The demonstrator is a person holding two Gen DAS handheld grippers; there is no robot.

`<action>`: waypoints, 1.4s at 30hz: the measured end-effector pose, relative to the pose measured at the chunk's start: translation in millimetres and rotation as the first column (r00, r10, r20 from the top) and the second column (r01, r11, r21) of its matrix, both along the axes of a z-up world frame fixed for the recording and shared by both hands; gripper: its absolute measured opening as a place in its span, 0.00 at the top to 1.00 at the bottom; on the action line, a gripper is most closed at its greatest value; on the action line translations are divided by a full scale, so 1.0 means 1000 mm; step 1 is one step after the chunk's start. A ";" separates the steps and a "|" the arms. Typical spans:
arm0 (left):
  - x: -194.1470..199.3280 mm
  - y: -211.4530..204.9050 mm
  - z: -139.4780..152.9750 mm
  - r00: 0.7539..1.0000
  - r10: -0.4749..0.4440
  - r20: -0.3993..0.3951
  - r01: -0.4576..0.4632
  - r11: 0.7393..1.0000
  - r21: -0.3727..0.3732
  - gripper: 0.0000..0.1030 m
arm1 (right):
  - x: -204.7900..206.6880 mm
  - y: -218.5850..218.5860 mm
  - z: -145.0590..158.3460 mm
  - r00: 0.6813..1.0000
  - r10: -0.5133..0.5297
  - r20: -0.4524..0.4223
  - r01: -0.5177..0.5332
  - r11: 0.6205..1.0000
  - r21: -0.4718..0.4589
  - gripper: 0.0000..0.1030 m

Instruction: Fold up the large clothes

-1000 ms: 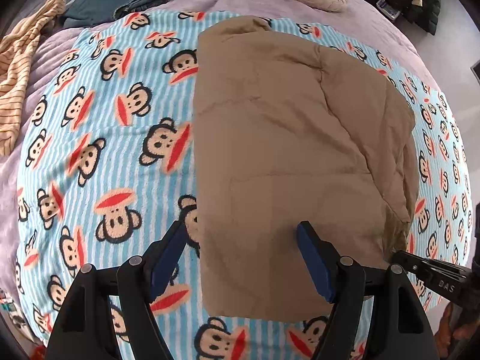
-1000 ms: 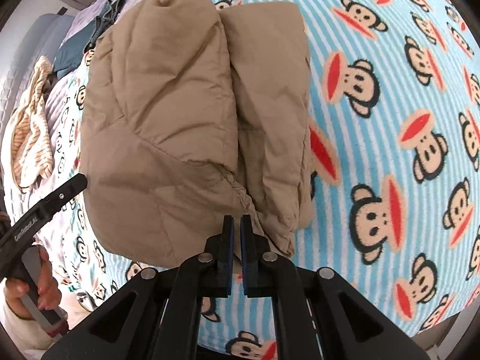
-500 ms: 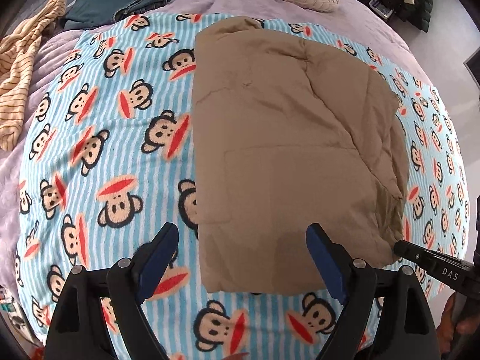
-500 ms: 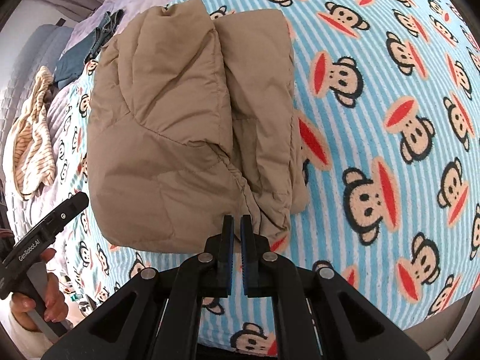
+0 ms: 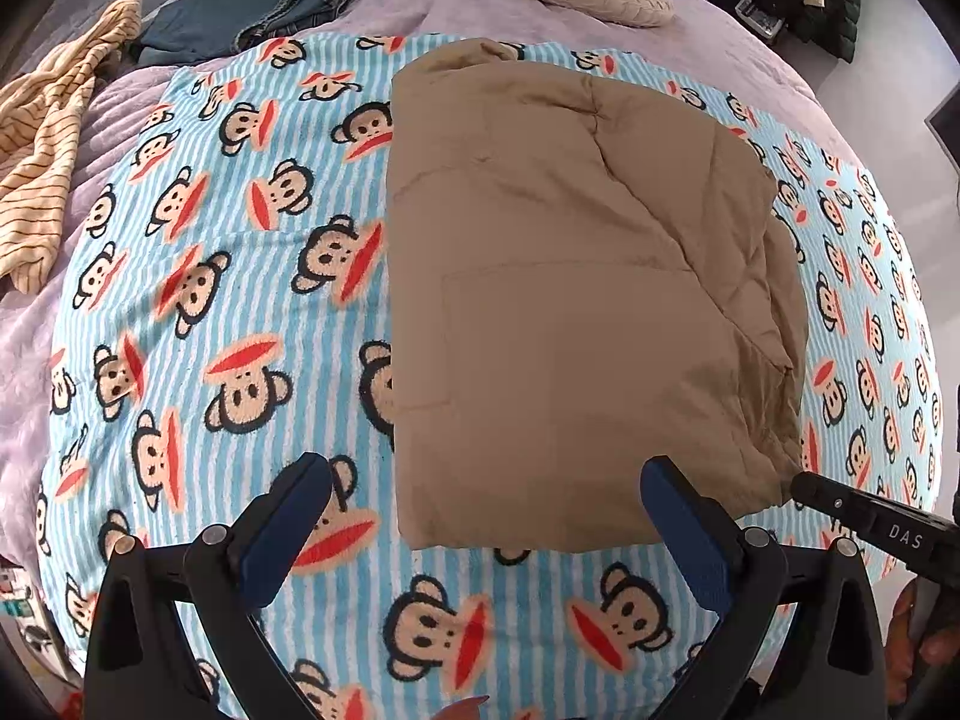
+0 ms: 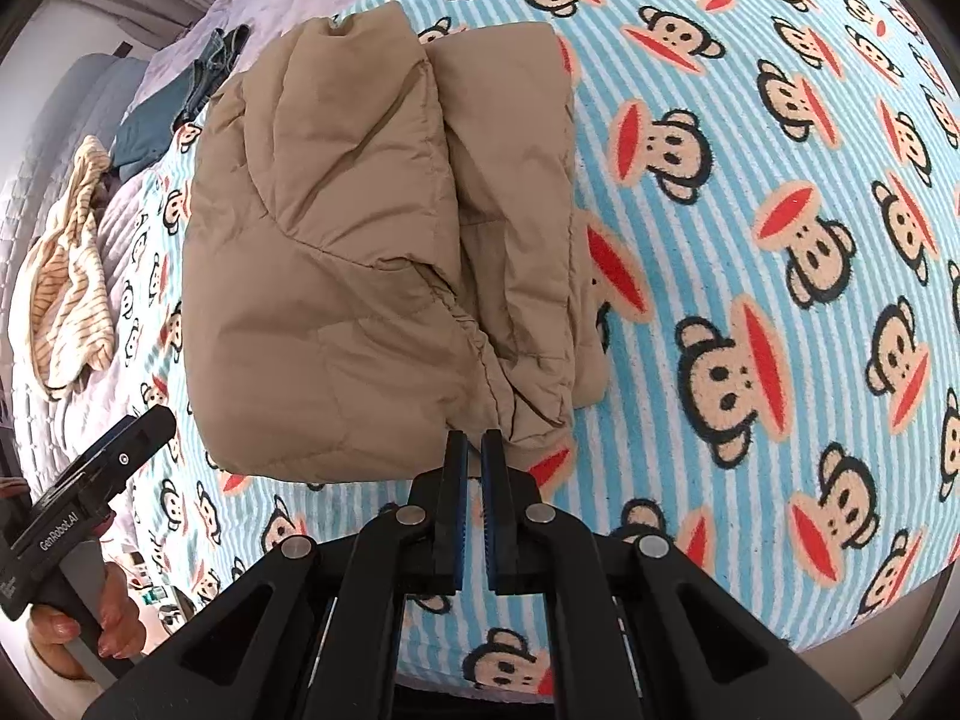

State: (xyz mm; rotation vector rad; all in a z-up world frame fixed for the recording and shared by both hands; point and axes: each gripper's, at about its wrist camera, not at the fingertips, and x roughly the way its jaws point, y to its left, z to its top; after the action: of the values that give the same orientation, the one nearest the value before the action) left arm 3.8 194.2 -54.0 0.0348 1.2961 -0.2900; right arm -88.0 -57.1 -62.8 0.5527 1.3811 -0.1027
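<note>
One puffy tan quilted jacket [image 5: 576, 300] folded on fleecy monkey-print blanket [image 5: 198, 276], left claw [image 5: 486, 507] wide, right claw [image 6: 474, 450] nearly closed, empty.

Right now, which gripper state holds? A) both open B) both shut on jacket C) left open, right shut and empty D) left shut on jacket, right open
C: the left gripper has its fingers spread wide over the blanket, while the right gripper has its fingers nearly together, nothing between them, short of the tan jacket.

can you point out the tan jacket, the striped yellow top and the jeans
tan jacket [image 5: 570, 312], left wrist view, middle of its folded top panel
striped yellow top [image 5: 42, 150], left wrist view, its crumpled middle
jeans [image 5: 240, 18], left wrist view, flat middle of the folded denim
</note>
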 end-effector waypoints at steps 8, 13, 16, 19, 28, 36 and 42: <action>-0.006 -0.003 0.016 1.000 -0.006 0.030 0.005 1.000 0.012 0.00 | -0.002 -0.004 0.015 1.000 0.004 0.024 -0.004 0.999 -0.036 0.95; -0.013 0.000 0.036 0.996 0.030 0.087 -0.032 0.999 0.024 0.00 | 0.002 -0.004 0.037 0.997 0.034 0.066 -0.029 0.996 -0.079 0.77; -0.019 0.002 0.049 0.991 0.047 0.122 -0.052 0.998 0.035 0.00 | 0.002 -0.003 0.058 0.990 0.050 0.133 -0.038 0.995 -0.093 0.31; -0.027 0.004 0.062 0.986 0.076 0.146 -0.081 0.996 0.028 0.00 | 0.002 -0.002 0.074 0.984 0.069 0.167 -0.053 0.994 -0.097 0.31; -0.060 -0.003 0.116 0.953 0.121 0.279 -0.137 0.990 0.036 0.00 | -0.022 0.005 0.127 0.955 0.128 0.268 -0.063 0.969 -0.239 0.20; -0.088 -0.003 0.149 0.932 0.147 0.331 -0.164 0.986 0.026 0.00 | -0.045 0.013 0.163 0.915 0.159 0.371 -0.028 0.942 -0.335 0.00; -0.103 0.003 0.161 0.926 0.143 0.348 -0.161 0.987 0.023 0.00 | -0.053 0.016 0.175 0.921 0.146 0.361 -0.023 0.946 -0.324 0.00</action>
State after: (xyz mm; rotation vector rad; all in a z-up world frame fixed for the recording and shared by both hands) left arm -99.1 196.9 107.3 0.0271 0.9488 -0.1099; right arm -140.6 -41.0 112.3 0.2255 0.9795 -0.1343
